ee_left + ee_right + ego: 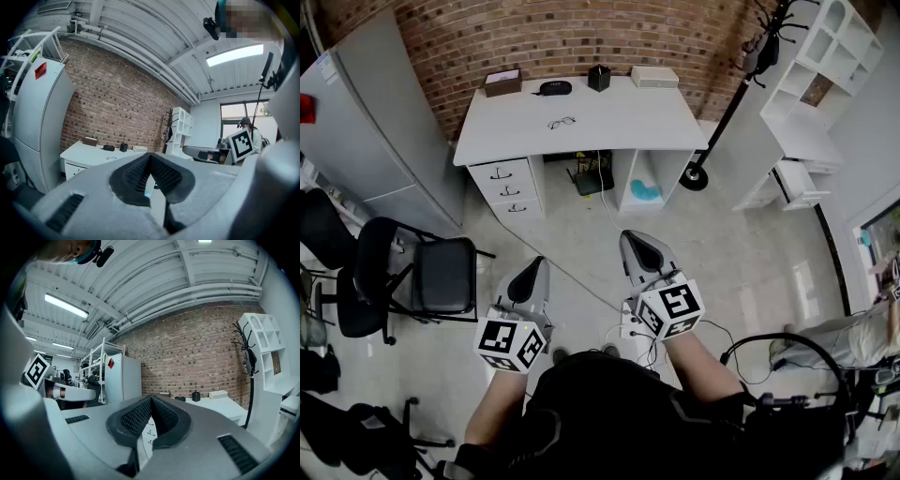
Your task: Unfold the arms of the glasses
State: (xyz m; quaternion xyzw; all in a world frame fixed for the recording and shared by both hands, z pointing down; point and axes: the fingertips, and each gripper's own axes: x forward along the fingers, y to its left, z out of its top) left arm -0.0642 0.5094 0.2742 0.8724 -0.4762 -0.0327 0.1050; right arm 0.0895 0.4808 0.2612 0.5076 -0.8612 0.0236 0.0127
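Along the far side of the room, a brick wall (562, 37) is running behind all other items. Tall grey cabinet (375, 122): standing at the left, beside the desk. White desk (609, 122): standing against the wall, with drawers (506, 183) sitting under its left half. White shelf unit (825, 56): standing at the right. Black chair (441, 277): standing on the floor at the left, between the desk and the person. Left gripper (530, 275): being held over the floor and pointing toward the desk, with its jaws pressing fully together and gripping nothing. Right gripper (639, 246): hanging just beside the left one and pointing the same way, its jaws likewise meeting at the tips with nothing between them. Brown box (502, 82), white box (654, 77), black case (554, 87) and black cup (599, 78): sitting in a row along the desk's back edge. Glasses (562, 122): lying on the desk top in front of the black case, touching none of the other items and well apart from both grippers; they are showing too small to tell how their arms are lying.
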